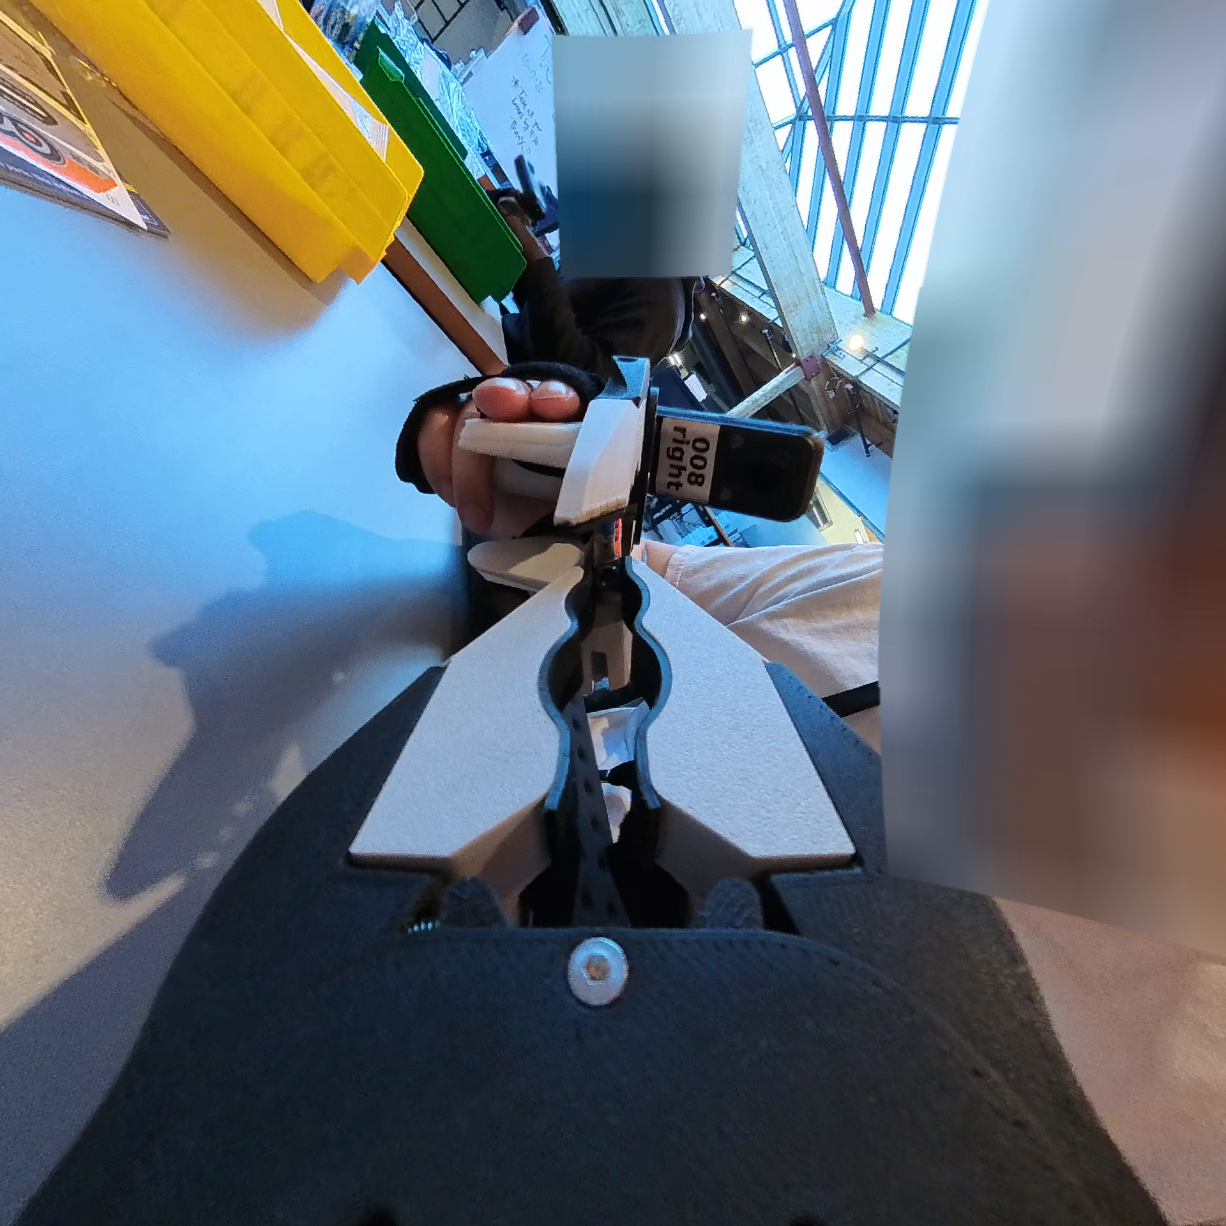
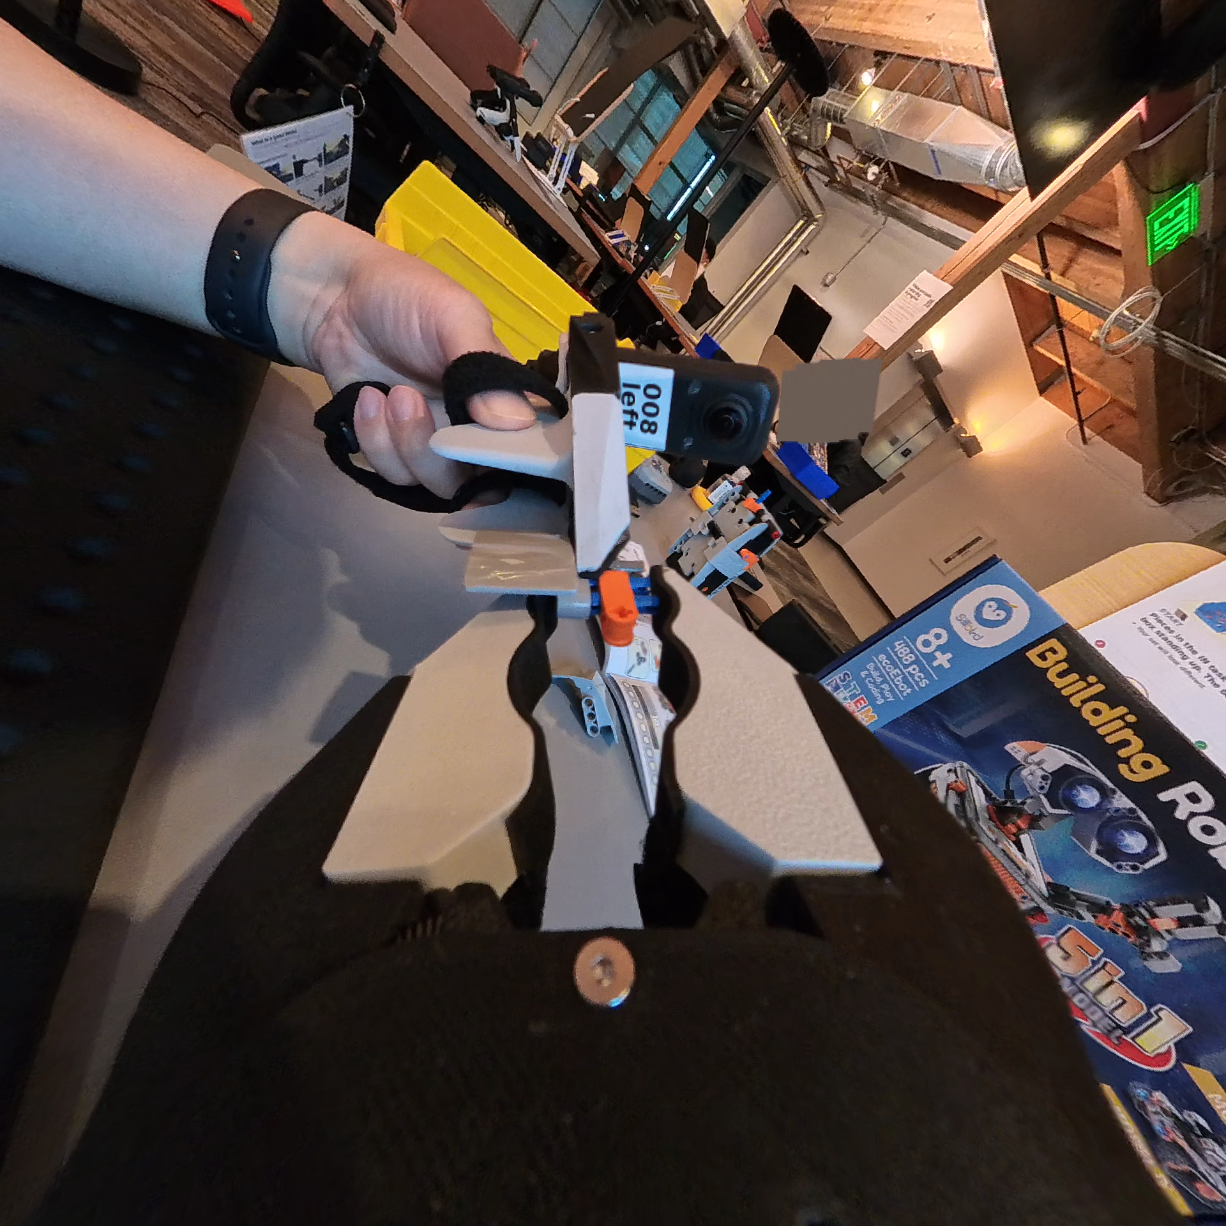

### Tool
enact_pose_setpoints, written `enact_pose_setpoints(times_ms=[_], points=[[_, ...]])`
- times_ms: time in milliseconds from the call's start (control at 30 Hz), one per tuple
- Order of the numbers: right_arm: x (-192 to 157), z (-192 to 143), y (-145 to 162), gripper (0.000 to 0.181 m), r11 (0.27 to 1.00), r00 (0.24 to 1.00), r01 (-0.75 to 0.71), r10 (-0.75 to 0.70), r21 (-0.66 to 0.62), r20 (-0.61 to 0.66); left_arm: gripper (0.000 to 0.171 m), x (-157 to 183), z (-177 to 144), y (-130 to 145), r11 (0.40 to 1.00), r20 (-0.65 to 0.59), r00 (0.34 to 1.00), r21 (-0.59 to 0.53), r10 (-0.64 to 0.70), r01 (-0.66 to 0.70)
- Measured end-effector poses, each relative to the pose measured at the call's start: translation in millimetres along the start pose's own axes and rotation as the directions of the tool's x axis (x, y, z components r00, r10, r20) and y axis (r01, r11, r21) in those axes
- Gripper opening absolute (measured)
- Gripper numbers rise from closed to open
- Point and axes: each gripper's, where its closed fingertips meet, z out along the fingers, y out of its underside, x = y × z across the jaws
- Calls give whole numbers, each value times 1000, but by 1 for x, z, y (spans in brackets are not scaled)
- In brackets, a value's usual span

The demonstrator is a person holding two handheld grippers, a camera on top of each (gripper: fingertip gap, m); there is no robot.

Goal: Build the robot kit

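My left gripper (image 1: 605, 570) is shut on a small building-brick assembly; a black perforated beam (image 1: 587, 769) and a white piece (image 1: 617, 730) show between its jaws. My right gripper (image 2: 600, 590) faces it and is shut on the same assembly, where an orange connector (image 2: 617, 613) sits on a blue axle (image 2: 647, 594) beside a grey beam (image 2: 590, 713) and a white stickered panel (image 2: 647, 723). Each gripper shows in the other's view, held by a hand: the right gripper in the left wrist view (image 1: 600, 464), the left gripper in the right wrist view (image 2: 600, 517). Both are held above the table.
A grey table (image 1: 166, 431) lies below. Yellow bins (image 1: 265, 133) and a green bin (image 1: 451, 199) stand at its far edge. In the right wrist view, a blue building-robot box (image 2: 1028, 763) lies at right, a built brick model (image 2: 723, 537) behind, a black mat (image 2: 99, 531) at left. Less than 4 cm separates the two grippers' tips.
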Motion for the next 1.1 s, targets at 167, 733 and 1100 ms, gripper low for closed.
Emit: enact_pose_setpoints(times_ms=[167, 733, 1100], points=[[3, 0, 0, 28, 1000, 999, 21, -21, -5, -30, 5, 0, -1, -2, 1000, -2, 1000, 13, 0, 0], [5, -1, 8, 26, 988, 993, 99, -105, -117, -45, 5, -4, -1, -3, 999, -14, 1000, 35, -25, 25], [7, 1, 14, 24, 970, 985, 143, -160, -194, -72, 4, -8, -3, -7, 995, -29, 997, 69, -64, 66]])
